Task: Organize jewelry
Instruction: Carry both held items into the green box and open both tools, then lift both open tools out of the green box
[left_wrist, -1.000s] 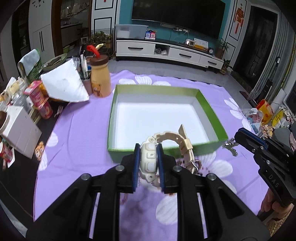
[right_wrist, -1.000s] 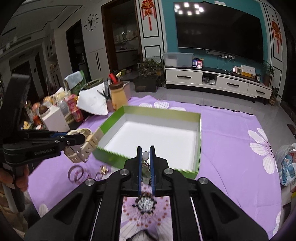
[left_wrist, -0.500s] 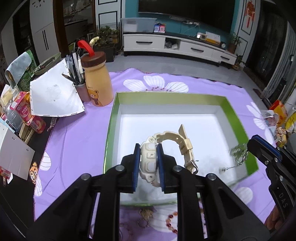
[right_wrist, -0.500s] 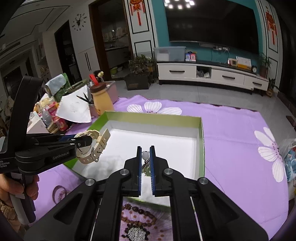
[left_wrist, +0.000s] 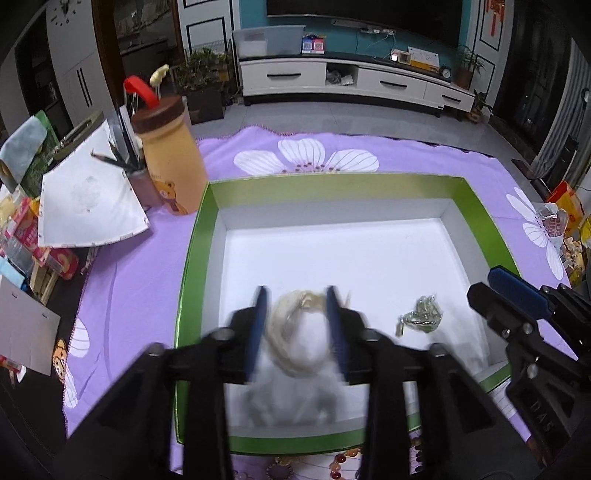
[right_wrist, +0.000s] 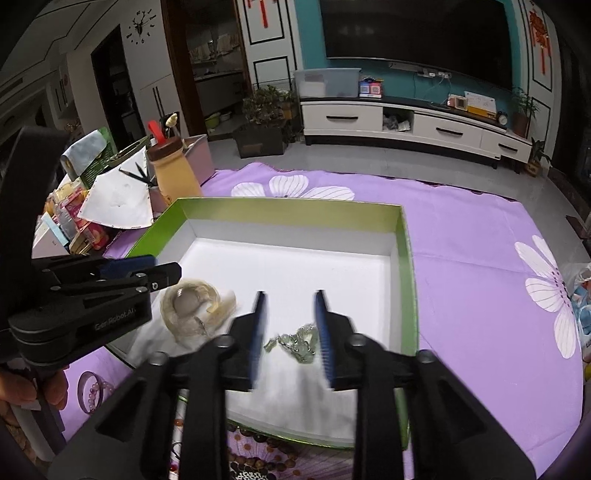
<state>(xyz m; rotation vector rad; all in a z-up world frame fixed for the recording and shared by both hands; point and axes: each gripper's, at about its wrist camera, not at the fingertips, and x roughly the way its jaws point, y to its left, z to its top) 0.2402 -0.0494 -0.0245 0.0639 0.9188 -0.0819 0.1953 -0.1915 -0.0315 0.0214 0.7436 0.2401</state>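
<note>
A cream wristwatch (left_wrist: 295, 332) lies blurred on the white floor of the green-rimmed box (left_wrist: 195, 258), between the jaws of my left gripper (left_wrist: 295, 295). Those jaws are opening and the pads stand clear of the watch. To its right a small greenish chain (left_wrist: 421, 317) rests on the box floor. In the right wrist view the chain (right_wrist: 299, 341) sits between the jaws of my right gripper (right_wrist: 290, 295), which are opening without touching it. The watch (right_wrist: 188, 310) lies just past the left gripper (right_wrist: 147, 273) there. The right gripper (left_wrist: 513, 291) reaches over the box's right rim.
The box sits on a purple flowered cloth (right_wrist: 480, 277). A yellow bear bottle (left_wrist: 170, 155), a pen cup and a white paper sheet (left_wrist: 85, 199) stand at the left, with snack packs beyond. Bead bracelets (right_wrist: 92, 391) lie on the cloth near the box's front edge.
Both grippers moved forward and down over the box. Their jaws parted; the watch and the chain left the pads and now lie on the box floor.
</note>
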